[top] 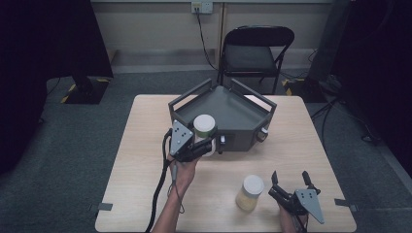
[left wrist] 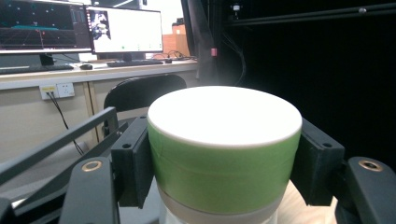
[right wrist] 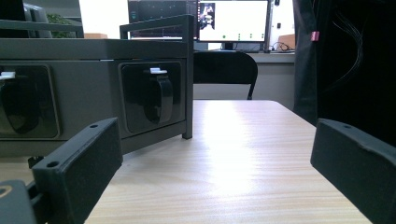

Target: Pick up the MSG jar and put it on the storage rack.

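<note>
Left fingers [left wrist: 224, 158] clamped on green-banded jar [left wrist: 224, 154], right fingers [right wrist: 219, 172] wide apart — gripping nothing.

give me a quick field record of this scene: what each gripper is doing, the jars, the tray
left gripper: shut on green-banded jar with white lid, held at the tray's front edge
right gripper: open, nothing between its jaws, low over the light wooden table
second jar: pale yellowish jar with white lid, upright on the table, left of the right gripper
tray: dark grey angular metal tray with rail handles, at the table's far middle
</note>
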Tool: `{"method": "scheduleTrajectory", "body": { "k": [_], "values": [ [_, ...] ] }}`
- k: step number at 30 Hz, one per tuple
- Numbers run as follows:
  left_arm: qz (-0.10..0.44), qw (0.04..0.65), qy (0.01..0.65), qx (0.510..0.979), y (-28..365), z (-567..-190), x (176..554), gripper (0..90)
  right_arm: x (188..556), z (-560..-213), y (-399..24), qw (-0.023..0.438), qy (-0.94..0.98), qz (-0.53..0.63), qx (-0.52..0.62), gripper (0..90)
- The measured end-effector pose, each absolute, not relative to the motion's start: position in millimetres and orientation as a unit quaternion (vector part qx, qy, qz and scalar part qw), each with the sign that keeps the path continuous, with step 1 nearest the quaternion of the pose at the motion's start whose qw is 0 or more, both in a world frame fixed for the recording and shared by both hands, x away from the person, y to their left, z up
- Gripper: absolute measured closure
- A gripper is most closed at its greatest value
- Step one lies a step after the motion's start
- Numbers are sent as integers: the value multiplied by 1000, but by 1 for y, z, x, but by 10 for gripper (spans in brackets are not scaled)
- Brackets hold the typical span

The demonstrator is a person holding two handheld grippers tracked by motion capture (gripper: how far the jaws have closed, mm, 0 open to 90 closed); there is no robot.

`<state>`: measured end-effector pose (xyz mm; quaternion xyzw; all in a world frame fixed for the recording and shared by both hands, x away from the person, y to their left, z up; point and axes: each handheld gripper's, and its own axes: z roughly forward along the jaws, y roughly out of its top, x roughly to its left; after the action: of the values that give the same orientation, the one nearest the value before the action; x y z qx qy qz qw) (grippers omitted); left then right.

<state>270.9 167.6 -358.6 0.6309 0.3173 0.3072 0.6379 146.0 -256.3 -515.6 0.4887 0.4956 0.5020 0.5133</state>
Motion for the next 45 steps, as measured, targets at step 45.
{"method": "scheduleTrajectory", "body": {
  "k": [45],
  "values": [
    [365,563,425,608,108,-334,347,337,146,-516,-258,510,498,506,485,6]
  ]
}}
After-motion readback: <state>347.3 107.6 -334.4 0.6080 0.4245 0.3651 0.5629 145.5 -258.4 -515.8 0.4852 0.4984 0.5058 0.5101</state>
